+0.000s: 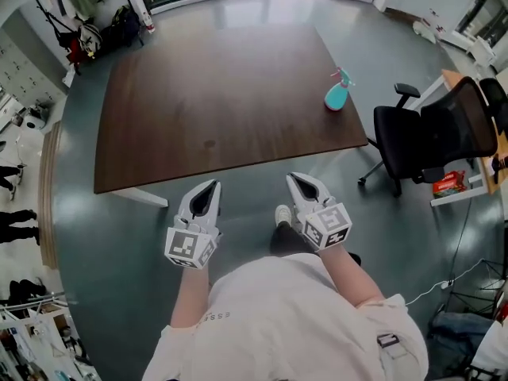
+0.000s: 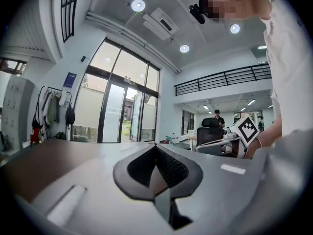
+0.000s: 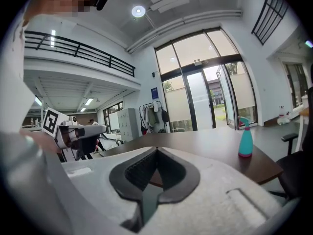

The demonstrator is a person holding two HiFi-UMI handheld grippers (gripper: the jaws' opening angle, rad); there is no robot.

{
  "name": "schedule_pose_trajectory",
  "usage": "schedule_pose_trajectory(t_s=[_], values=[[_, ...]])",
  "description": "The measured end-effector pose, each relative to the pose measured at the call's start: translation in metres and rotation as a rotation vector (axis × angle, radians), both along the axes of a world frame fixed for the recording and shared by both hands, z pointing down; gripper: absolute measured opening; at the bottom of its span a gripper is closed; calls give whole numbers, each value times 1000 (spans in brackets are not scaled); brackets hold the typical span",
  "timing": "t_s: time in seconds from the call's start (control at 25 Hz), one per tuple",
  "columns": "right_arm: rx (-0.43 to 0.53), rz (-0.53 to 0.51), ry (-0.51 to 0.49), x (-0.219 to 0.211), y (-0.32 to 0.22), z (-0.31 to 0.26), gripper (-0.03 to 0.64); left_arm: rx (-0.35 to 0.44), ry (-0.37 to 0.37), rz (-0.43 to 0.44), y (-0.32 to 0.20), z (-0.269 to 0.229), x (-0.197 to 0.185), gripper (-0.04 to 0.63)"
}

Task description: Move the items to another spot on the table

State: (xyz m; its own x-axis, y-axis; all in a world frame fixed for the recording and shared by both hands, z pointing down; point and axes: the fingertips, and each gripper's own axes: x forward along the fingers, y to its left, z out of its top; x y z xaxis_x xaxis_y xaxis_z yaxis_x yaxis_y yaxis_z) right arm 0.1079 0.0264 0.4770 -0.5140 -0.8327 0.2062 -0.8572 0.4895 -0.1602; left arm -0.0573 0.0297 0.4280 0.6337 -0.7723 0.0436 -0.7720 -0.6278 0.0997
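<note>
A teal spray bottle (image 1: 337,92) stands upright near the right edge of the dark brown table (image 1: 214,101); the right gripper view shows the bottle (image 3: 245,138) at the right. My left gripper (image 1: 209,187) and right gripper (image 1: 299,181) hang side by side just short of the table's near edge, both shut with nothing between their jaws. The bottle lies far ahead and to the right of both. In the left gripper view the left gripper (image 2: 156,147) points over the tabletop.
A black office chair (image 1: 436,137) stands right of the table, beside a desk with a red packet (image 1: 450,183). A coat rack (image 1: 75,10) is at the far left. The person's shoe (image 1: 282,215) shows on the grey floor below the grippers.
</note>
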Motion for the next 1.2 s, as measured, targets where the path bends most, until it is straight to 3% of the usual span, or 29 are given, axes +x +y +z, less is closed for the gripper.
schedule_pose_trajectory(t_s=[0.48, 0.84, 1.08, 1.2], values=[[-2, 66, -1, 161, -155, -12, -14, -19, 6, 66, -166, -7, 153, 8], [-4, 145, 35, 228, -200, -11, -14, -56, 6, 162, -223, -13, 222, 8], [-20, 220, 28, 267, -226, -2, -13, -80, 9, 257, -261, 9, 268, 8], [-29, 215, 46, 276, -244, 1, 88, -81, -2, 281, -282, 8, 286, 9]])
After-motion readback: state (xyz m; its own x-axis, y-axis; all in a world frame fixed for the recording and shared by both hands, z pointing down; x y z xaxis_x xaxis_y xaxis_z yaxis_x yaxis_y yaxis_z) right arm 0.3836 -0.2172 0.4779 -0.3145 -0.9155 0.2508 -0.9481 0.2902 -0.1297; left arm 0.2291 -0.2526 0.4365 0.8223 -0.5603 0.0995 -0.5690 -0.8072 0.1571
